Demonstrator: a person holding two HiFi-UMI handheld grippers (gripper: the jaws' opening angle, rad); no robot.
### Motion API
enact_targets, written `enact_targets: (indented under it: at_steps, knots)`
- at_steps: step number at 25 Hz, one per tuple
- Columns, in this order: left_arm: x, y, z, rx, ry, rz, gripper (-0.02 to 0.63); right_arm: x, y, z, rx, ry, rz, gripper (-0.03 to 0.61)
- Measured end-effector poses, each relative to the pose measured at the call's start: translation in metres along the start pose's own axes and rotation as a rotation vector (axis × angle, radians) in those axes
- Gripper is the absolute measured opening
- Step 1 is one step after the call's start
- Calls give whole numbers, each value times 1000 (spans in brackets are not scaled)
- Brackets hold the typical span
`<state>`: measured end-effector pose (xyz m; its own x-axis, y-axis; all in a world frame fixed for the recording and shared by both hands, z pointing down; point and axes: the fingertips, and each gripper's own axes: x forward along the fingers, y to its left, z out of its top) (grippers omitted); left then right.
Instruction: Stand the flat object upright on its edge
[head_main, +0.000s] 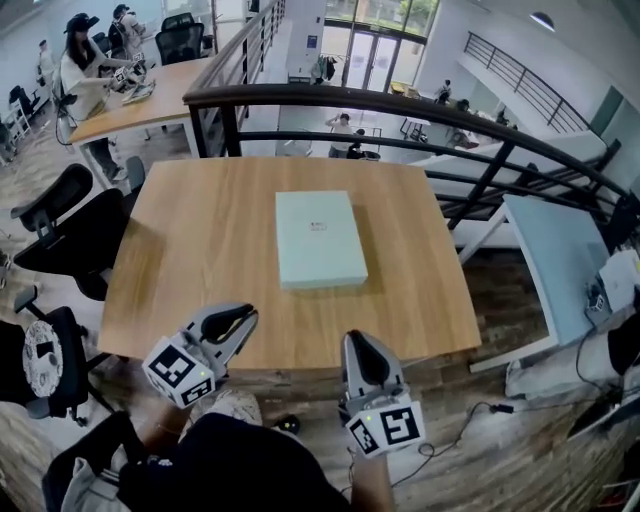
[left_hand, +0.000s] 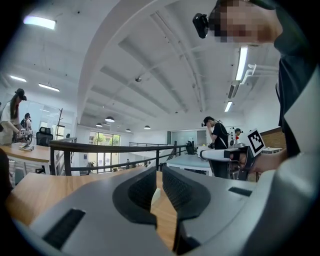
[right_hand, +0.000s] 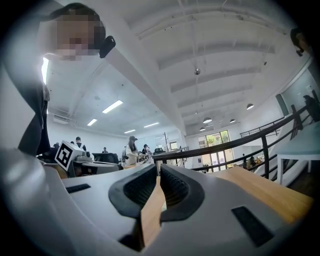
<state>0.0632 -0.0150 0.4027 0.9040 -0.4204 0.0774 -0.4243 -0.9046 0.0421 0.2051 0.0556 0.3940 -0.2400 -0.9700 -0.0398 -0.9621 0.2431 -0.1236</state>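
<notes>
1. The flat box (head_main: 320, 240) lies on its broad face at the centre of the head view, in the middle of the wooden table (head_main: 190, 250). Nothing touches it, so the task looks not yet begun.
2. The left gripper (head_main: 243, 320) sits at the lower left of the frame, over the table's near edge, well apart from the box and angled toward it. In its own view the jaws are clenched almost together, with only tabletop showing through the thin slit and nothing grasped.
3. The right gripper (head_main: 358, 342) is at the lower middle, just off the near edge. Its jaws are pressed together too, on nothing.
4. Both grippers are held level and low, one to each side of the box's near end, probably so they can meet its thin sides.
5. Closed tips suit the job as blunt wedges: one could pry a long edge up while the other braces the opposite side. The box may slide on the smooth wood.
</notes>
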Motion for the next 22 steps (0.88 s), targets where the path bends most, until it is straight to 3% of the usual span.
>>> enact_targets:
  at_steps: [10,22]
  knots:
    - [21,27,-8,-15,-12,49,46,17,-20,-1,-9,21,17,31]
    - [111,61,-4,-53,-63,34,46,52,-97,5,-30,77,-29,31]
